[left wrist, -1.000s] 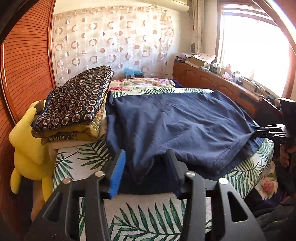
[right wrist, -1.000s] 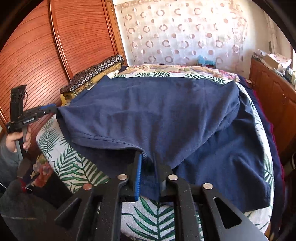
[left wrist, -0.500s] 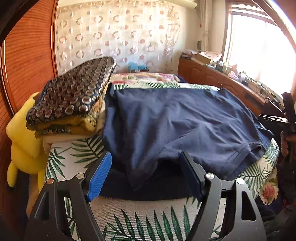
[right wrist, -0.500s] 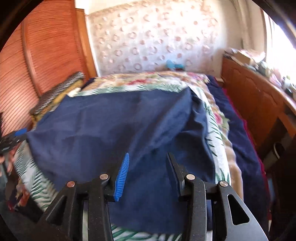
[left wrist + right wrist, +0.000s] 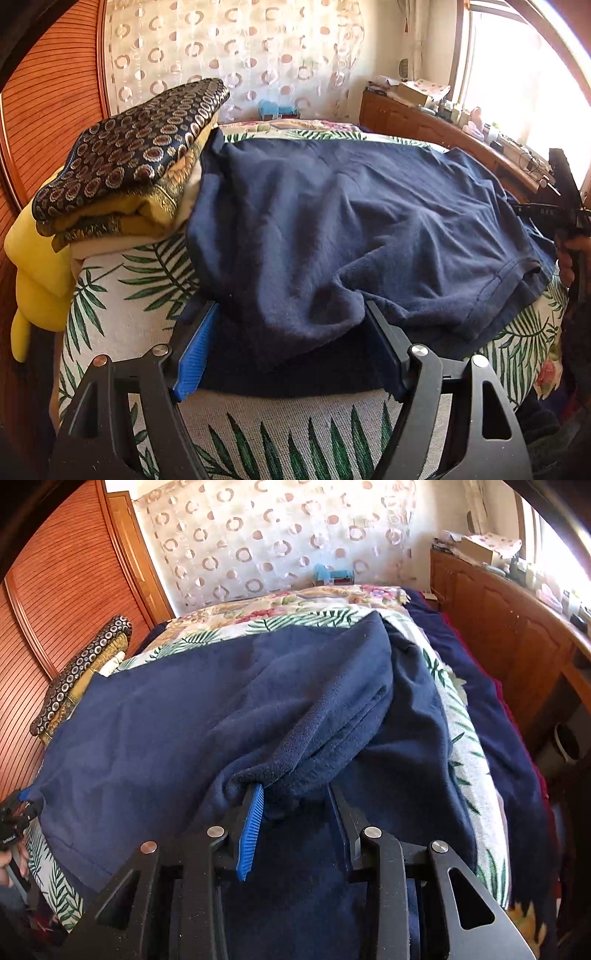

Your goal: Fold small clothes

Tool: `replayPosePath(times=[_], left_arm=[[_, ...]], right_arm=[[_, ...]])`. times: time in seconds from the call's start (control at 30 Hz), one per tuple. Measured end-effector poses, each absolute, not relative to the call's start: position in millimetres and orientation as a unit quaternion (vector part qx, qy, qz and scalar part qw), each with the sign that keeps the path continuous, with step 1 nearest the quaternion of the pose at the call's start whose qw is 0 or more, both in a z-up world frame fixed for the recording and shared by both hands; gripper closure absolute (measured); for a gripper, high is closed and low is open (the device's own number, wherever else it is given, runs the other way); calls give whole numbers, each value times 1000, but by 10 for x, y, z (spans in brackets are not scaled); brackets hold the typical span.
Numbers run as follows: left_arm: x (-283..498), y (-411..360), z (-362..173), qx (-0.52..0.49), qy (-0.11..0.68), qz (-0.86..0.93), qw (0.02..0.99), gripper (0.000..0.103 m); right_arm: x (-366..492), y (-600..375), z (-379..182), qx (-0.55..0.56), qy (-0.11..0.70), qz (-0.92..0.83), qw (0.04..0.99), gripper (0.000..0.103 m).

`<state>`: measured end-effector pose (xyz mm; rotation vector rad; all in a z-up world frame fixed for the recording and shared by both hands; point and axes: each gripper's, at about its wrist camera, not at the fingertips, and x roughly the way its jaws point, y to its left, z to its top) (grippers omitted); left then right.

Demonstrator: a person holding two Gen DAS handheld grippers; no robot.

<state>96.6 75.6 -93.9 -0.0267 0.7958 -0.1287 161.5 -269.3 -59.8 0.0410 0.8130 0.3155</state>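
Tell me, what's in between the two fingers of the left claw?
A bunched fold of the dark blue shirt lies between the left claw's wide-open fingers, with the leafy bedspread just below. The left wrist view shows it.

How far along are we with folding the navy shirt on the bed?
Done: the navy shirt lies on the leaf-print bedspread, one layer already doubled over another near its front hem. In hand: the right gripper has just been closing, a bunched fold of shirt between its fingers; the left gripper stands open astride the front edge. Left: finishing the folds, perhaps stacking it by the folded pile.
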Motion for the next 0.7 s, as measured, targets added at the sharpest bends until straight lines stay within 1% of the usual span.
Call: replayPosePath(times=[0.03,0.07,0.3,0.37,0.43,0.6,0.67,0.7], left_arm=[[963,753,-939,-12,387,-62,920,27],[964,753,-941,-12,387,-61,920,27],[979,746,-947,-7,389,-58,919,27],[979,744,-948,-8,389,-58,919,27],[985,745,-944,-9,389,-58,919,27],[894,793,-839,-16,372,-53,927,27],[846,826,-771,-24,364,-53,930,27],[812,833,-728,-27,359,-54,931,27]], right_arm=[[1605,-2718,-603,19,393,156,906,98],[1608,-2722,-612,20,396,163,903,101],[1047,-3077,-267,34,339,140,930,101],[903,-3210,-232,44,336,132,931,101],[814,-3291,-269,28,343,112,932,101],[824,-3381,-415,2,357,58,932,101],[833,-3351,-438,1,358,52,932,94],[810,-3331,-442,2,354,55,934,89]])
